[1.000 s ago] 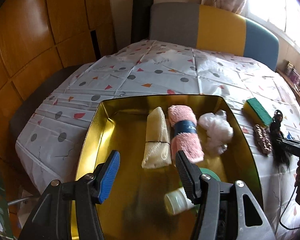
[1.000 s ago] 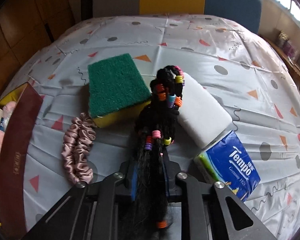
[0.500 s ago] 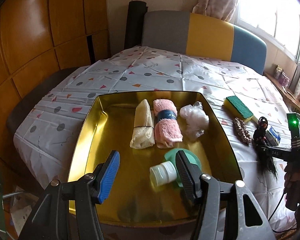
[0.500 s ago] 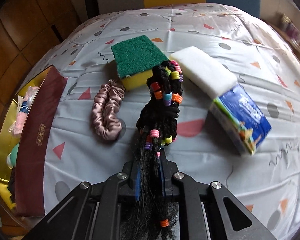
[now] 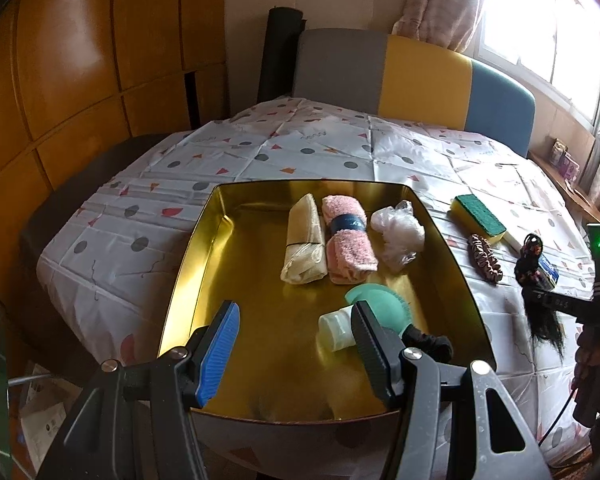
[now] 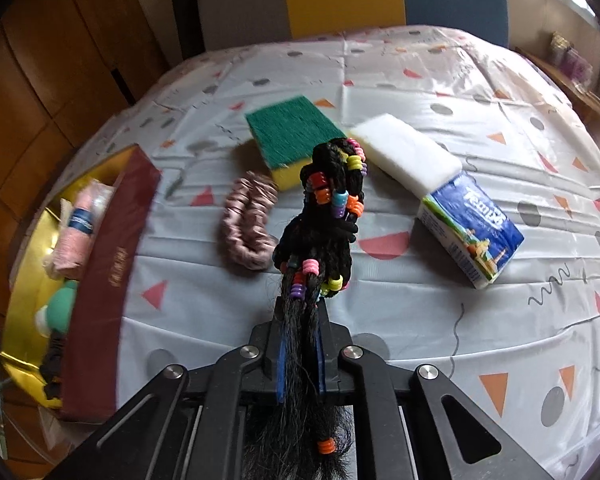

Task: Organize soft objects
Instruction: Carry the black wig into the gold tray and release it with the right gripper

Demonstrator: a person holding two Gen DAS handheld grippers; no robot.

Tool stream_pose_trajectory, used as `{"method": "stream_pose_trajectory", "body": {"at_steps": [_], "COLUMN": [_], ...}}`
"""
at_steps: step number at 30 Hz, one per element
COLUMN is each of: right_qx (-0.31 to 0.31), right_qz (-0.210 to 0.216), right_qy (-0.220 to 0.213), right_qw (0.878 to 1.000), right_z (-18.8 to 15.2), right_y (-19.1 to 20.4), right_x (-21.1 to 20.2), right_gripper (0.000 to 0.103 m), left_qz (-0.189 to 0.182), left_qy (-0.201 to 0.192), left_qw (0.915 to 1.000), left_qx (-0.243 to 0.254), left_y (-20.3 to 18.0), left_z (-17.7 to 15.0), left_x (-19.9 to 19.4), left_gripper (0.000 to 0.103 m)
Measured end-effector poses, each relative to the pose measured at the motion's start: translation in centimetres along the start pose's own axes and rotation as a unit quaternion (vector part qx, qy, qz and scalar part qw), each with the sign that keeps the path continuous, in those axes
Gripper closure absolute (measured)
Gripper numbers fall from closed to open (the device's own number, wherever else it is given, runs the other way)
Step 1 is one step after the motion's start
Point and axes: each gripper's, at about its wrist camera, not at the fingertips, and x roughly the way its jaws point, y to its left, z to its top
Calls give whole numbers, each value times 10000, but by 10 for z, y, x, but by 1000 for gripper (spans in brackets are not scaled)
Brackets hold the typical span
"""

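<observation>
My right gripper point(image 6: 300, 344) is shut on a black braided hairpiece with coloured beads point(image 6: 328, 216) and holds it above the tablecloth; the hairpiece also shows in the left wrist view point(image 5: 534, 264). My left gripper point(image 5: 296, 344) is open and empty above the near end of a gold tin tray point(image 5: 188, 256). In the tray lie a cream rolled cloth point(image 5: 304, 246), a pink rolled towel point(image 5: 348, 240), a white plastic puff point(image 5: 398, 236), a green brush with a white cap point(image 5: 372, 308) and a black item point(image 5: 428, 344).
On the tablecloth lie a pink scrunchie point(image 6: 248, 216), a green and yellow sponge point(image 6: 292, 132), a white sponge point(image 6: 404, 156) and a blue tissue pack point(image 6: 472, 228). The tray's dark red outer wall point(image 6: 108, 280) stands to the left. A sofa back point(image 5: 400, 76) stands behind the table.
My left gripper has pulled back and up from the tray, so more of the tray shows. My right gripper has lifted the hairpiece higher and drawn back from the sponges.
</observation>
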Motion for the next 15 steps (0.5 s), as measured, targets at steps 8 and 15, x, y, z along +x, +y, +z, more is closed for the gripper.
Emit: {"method": "stream_pose_trajectory", "body": {"at_steps": [8,15], "right_qx": [-302,-856], "right_qz": [583,1613], "right_qy": [-465,-265], "right_qw": [9968,9828], "right_z": [16,28], "right_y": [51,139], "right_x": [-38,-37], "right_gripper": [93,93], "left_qz": [140,316], "left_qy": [22,5], "left_qw": [9994,9977], "left_qx": [-314,-599], "left_y": [27,53], "left_z": [-5,-7], "left_x": [-1,-4], "left_gripper": [44,44]}}
